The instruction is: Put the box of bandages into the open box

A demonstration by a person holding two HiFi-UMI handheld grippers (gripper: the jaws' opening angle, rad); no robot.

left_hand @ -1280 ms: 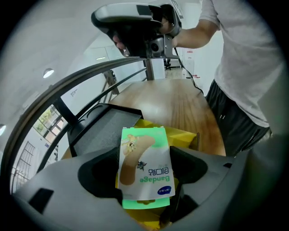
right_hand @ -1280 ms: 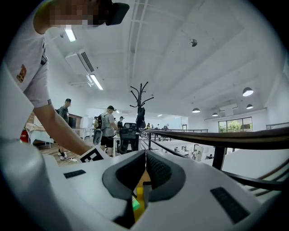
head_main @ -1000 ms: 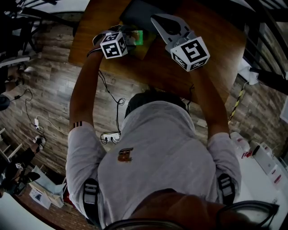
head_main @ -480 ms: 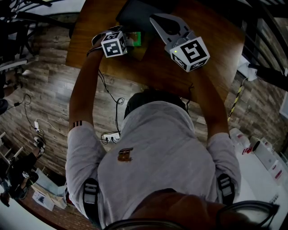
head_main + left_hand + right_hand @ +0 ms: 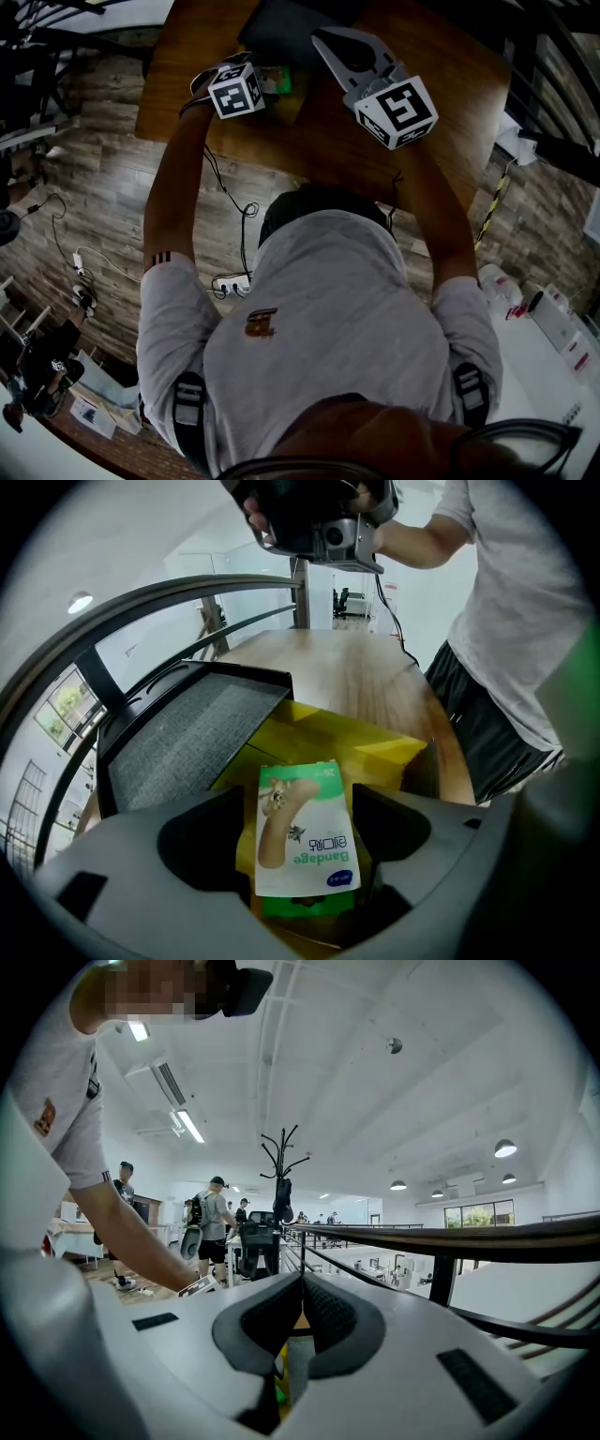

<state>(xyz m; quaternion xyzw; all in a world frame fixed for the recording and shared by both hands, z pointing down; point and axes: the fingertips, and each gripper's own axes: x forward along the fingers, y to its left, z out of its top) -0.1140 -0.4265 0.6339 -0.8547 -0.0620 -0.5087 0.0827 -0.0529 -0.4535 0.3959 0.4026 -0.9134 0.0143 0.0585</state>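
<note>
The box of bandages [image 5: 305, 836] is green and white with "Bandage" printed on it. My left gripper [image 5: 302, 816] is shut on it and holds it over the yellow inside of the open box [image 5: 380, 754], whose dark grey lid [image 5: 187, 733] stands up behind. In the head view the left gripper [image 5: 265, 81] and the bandage box [image 5: 279, 81] are at the table's far left, above the open box [image 5: 302, 101]. My right gripper [image 5: 328, 39] hovers to the right of it, white jaws together. In its own view the right gripper [image 5: 302, 1283] has its pads touching with nothing between them.
The wooden table [image 5: 450, 112] ends near the person's body, with cables on the plank floor [image 5: 84, 187] at the left. A dark railing [image 5: 469, 1237] runs past the table's far side. Several people [image 5: 214, 1222] stand far off in the hall.
The left gripper with the bandage box has shifted slightly left and farther over the open box. The right gripper has hardly moved.
</note>
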